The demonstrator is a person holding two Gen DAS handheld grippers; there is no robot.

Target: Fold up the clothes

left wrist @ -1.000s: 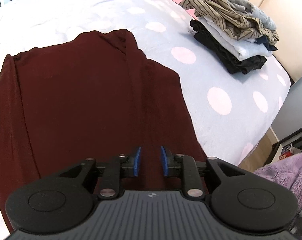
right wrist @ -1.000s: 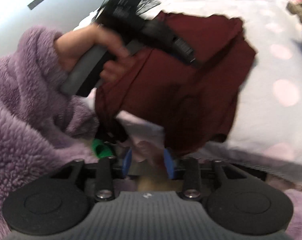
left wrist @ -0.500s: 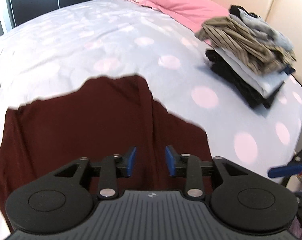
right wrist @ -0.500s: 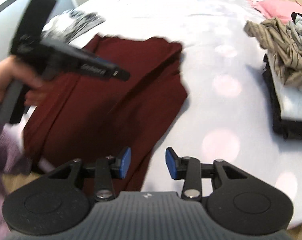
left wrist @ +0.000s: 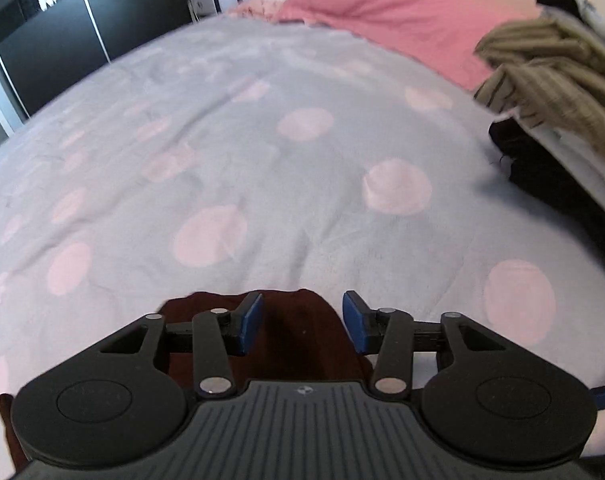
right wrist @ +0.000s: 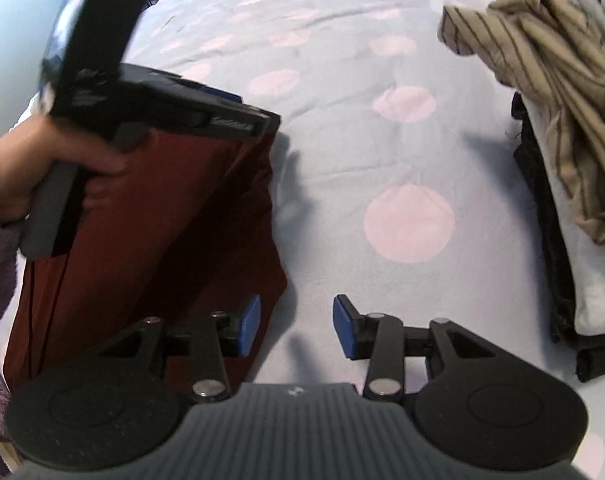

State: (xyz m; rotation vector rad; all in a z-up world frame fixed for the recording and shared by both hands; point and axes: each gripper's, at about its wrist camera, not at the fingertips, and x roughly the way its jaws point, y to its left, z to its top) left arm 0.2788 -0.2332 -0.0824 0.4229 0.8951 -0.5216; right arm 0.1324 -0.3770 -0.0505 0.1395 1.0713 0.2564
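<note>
Right wrist view: right gripper [right wrist: 294, 326], fingers spread, hangs at the maroon garment's [right wrist: 162, 232] right edge; left gripper [left wrist: 301, 322] likewise spread.

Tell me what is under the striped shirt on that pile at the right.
Under the striped shirt lies a pale folded garment, and below that a black one, resting on the dotted bedspread. Anything further down or behind the pile is covered.

Garment: a dark maroon top [right wrist: 150, 240], partly folded into a long panel.
Position: flat on the spotted bed cover [right wrist: 382, 152], at its near left edge.
Stack: folded clothes [right wrist: 562, 128] piled well apart, right.
</note>
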